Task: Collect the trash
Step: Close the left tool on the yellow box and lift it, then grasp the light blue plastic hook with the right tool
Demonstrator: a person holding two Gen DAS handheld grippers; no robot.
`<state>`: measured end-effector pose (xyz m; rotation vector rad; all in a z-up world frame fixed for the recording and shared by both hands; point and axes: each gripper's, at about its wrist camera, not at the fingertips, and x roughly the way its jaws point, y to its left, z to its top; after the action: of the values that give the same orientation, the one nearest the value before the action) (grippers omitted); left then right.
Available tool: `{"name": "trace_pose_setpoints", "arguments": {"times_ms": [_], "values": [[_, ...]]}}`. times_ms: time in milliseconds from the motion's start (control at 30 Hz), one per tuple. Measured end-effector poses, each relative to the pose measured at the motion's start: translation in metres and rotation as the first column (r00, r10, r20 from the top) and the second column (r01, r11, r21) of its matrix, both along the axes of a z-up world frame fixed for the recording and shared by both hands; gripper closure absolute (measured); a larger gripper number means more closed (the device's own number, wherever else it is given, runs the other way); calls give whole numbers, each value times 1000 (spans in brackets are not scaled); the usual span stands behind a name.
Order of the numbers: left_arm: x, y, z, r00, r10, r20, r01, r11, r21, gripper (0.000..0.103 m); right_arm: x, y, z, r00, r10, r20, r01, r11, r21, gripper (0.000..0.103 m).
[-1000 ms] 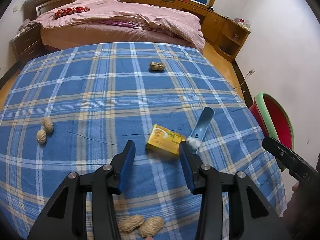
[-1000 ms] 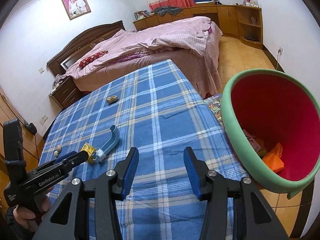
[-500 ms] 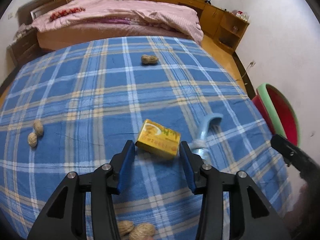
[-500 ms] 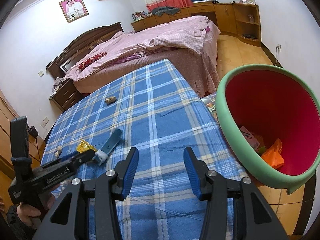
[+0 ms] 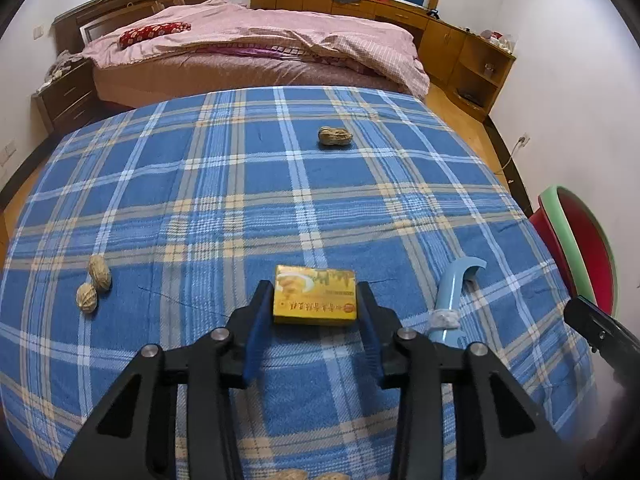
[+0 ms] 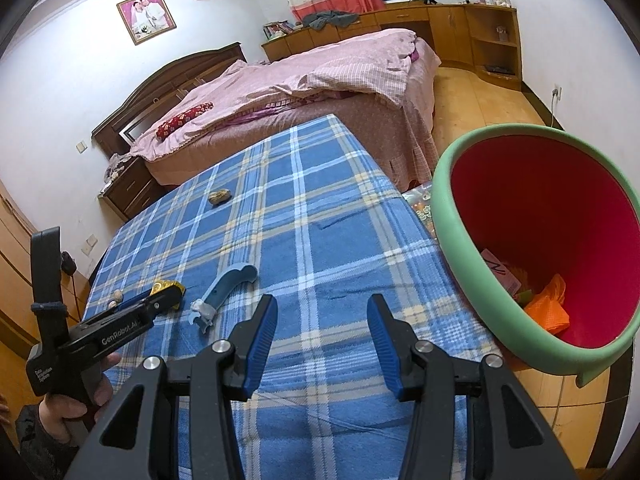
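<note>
A yellow box [image 5: 315, 295] lies flat on the blue plaid tablecloth [image 5: 240, 184]. My left gripper [image 5: 313, 286] straddles it, its jaws closing and both blue pads against the box's short sides. The right wrist view shows the same box [image 6: 168, 286] at the tip of the left gripper [image 6: 160, 300]. Right of it lies a pale blue plastic handle [image 5: 454, 292]. My right gripper [image 6: 322, 312] hangs open over bare cloth with nothing between its fingers. A red bin with a green rim [image 6: 448, 216] stands just off the table's right edge, with orange and pink scraps inside.
One peanut [image 5: 334, 136] rests far up the table, two [image 5: 99, 274] at the left, more at the near edge [image 5: 304, 475]. A bed [image 5: 256, 48], nightstand and wooden cabinets stand behind. A hand [image 6: 68, 400] holds the left gripper.
The left gripper has moved forward until the yellow box sits between its fingers, and the jaws have narrowed onto it. The right gripper has kept still and open.
</note>
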<state>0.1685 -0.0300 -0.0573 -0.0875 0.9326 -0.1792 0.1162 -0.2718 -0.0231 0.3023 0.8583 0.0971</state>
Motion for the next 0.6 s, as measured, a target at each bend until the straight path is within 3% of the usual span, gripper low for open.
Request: {"name": "trace_pose_setpoints", "arguments": {"times_ms": [600], "values": [[-15,43,16,991,135,18,-135,991,4,62,18,62,-2,994,107,-27,-107,994,-9,53]]}}
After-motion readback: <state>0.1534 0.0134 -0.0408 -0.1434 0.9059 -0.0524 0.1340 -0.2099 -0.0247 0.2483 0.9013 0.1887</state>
